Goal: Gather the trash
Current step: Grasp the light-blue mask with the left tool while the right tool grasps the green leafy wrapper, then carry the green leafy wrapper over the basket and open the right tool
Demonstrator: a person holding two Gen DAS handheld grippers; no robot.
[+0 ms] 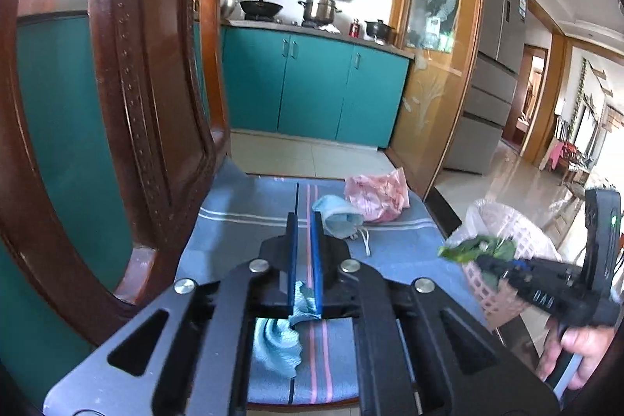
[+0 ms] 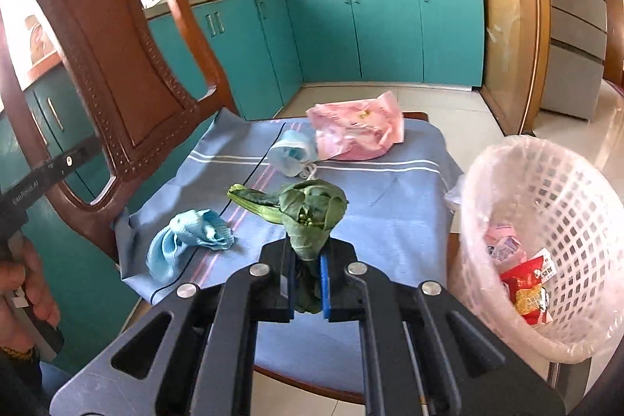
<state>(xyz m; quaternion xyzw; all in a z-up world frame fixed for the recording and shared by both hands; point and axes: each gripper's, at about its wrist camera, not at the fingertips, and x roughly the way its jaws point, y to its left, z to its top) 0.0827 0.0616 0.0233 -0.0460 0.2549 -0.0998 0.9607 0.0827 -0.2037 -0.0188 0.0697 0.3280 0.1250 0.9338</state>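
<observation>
The right gripper point(image 2: 308, 283) has its jaws closed narrow on a bunch of green leaves point(image 2: 312, 213), pinched low at the stem end so the leafy head fans out above the fingertips. It hangs in the air above the blue cloth point(image 2: 390, 221) that covers the seat of the wooden chair point(image 2: 117, 65), just beside the white basket point(image 2: 546, 221) on the right. The leaves look light, limp and a little damp: they bend rather than break, but a loose outer leaf could slip free or tear, so the hold at the bunched stems, where the stalks are thickest, seems the sound one.

The left gripper point(image 1: 306, 299) has its jaws drawn close together on a fold of the crumpled light blue rag point(image 1: 279, 342), which lies on the cloth at the near left of the seat. It is soft, nearly weightless and shapeless; a pinch on any raised ridge should lift it, though it will dangle and may catch the cloth beneath and drag it along.

Further back on the seat lie a blue face mask point(image 2: 290, 151) with its white ear loop, and touching it, a crumpled pink plastic bag point(image 2: 355, 137). The mask is thin and floppy, best taken at a raised fold rather than the cord. The bag is slick and springy, so a firm bite on a crease would probably hold better than on a flat face.

The basket, lined with a thin bag, already holds a red wrapper point(image 2: 524, 293) and a pink packet point(image 2: 505, 246).
</observation>
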